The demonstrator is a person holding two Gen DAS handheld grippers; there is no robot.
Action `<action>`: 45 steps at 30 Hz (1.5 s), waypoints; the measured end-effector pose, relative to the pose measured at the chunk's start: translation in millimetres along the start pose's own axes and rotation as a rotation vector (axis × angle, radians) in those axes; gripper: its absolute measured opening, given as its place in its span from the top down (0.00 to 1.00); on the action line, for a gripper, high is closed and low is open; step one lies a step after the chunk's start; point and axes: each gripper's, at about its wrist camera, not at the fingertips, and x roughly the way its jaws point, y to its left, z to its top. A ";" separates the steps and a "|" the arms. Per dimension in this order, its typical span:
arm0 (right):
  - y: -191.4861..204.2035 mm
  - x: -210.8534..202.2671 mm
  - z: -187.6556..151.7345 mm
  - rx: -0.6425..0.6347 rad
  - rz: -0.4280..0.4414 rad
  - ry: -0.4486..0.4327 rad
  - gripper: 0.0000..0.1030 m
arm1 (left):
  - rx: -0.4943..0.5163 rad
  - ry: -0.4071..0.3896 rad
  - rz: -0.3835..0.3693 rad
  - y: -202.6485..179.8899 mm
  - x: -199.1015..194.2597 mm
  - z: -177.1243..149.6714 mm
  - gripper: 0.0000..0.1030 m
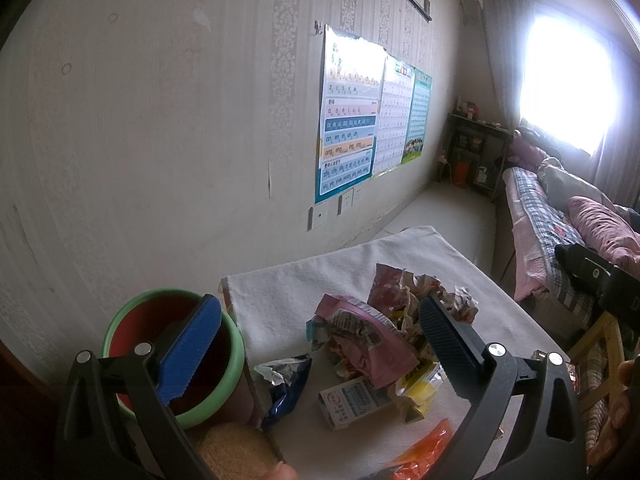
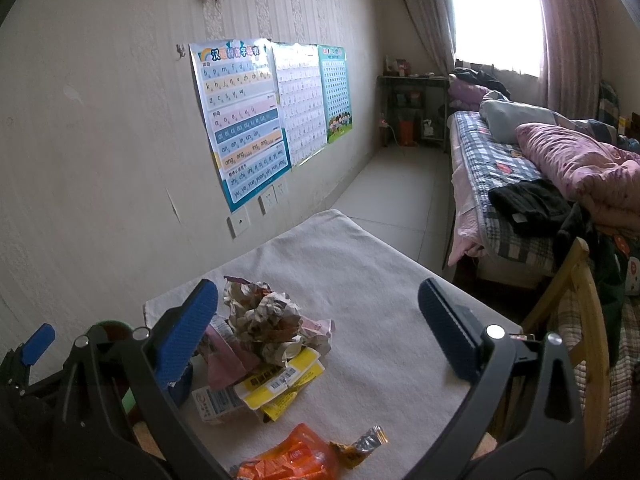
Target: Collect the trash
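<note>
On white cloth point(image 2: 360, 280), wrapper pile point(image 2: 264, 344), both grippers agape, green-rimmed bin point(image 1: 176, 356) left

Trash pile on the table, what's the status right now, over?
Left gripper open, empty, above wrapper pile. Right gripper open, empty. Red bin with green rim at table's left edge. Orange wrapper lies apart, nearest. Nothing blocking.

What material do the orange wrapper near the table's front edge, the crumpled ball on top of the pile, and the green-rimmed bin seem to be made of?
Orange wrapper: probably glossy plastic film with a foil lining, since its twisted end shines metallic. Crumpled ball: looks like matte printed paper, holding sharp creases. Green-rimmed bin: likely smooth moulded plastic, red inside with an even, rounded rim.
</note>
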 end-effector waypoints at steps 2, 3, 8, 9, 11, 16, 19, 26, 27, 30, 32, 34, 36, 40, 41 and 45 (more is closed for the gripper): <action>-0.5 -0.1 -0.6 0.001 0.002 0.004 0.04 | 0.001 0.001 0.001 0.7 -0.2 -0.3 0.08; 0.2 0.8 0.1 0.001 0.002 0.006 0.04 | 0.001 0.002 0.001 6.7 3.3 -7.8 0.08; 1.3 3.7 1.0 -0.002 0.003 0.018 0.04 | 0.004 0.008 0.013 8.7 6.9 -8.5 0.08; 1.5 4.5 1.0 -0.002 0.003 0.020 0.04 | 0.009 0.014 0.018 4.9 7.8 -6.4 0.08; 1.8 6.5 0.3 -0.005 0.003 0.028 0.04 | 0.028 0.038 0.037 2.4 9.8 -7.4 0.08; 1.2 19.9 -6.7 -0.012 0.015 0.074 0.04 | 0.093 0.078 0.090 1.8 14.2 -12.3 0.08; -0.8 33.4 -19.6 -0.018 0.034 0.122 0.04 | 0.066 0.091 0.074 9.8 27.2 -22.5 0.08; -10.5 66.8 -59.9 -0.035 0.072 0.256 0.04 | -0.045 0.196 -0.081 15.2 70.6 -42.7 0.19; -12.4 69.4 -61.6 -0.025 0.076 0.265 0.04 | -0.029 0.200 -0.096 8.6 79.1 -42.4 0.19; -19.3 74.8 -63.7 0.003 0.083 0.273 0.04 | -0.001 0.235 -0.138 -14.5 103.5 -40.9 0.31; -22.9 76.2 -64.2 0.003 0.081 0.265 0.04 | -0.012 0.271 -0.164 -24.5 119.7 -37.5 0.32; -26.4 77.4 -65.0 0.006 0.079 0.266 0.04 | -0.052 0.316 -0.186 -29.1 136.9 -33.5 0.32; -31.9 78.8 -66.4 0.018 0.079 0.270 0.04 | -0.109 0.363 -0.200 -31.5 155.3 -29.5 0.32; -43.0 84.4 -66.9 0.047 0.084 0.281 0.04 | -0.089 0.431 -0.147 -39.5 185.5 -34.8 0.36; -44.6 85.9 -67.2 0.054 0.088 0.283 0.04 | -0.085 0.448 -0.147 -41.2 190.9 -38.0 0.36; -46.2 88.7 -68.5 0.061 0.111 0.284 0.04 | -0.073 0.469 -0.137 -42.5 199.0 -44.3 0.54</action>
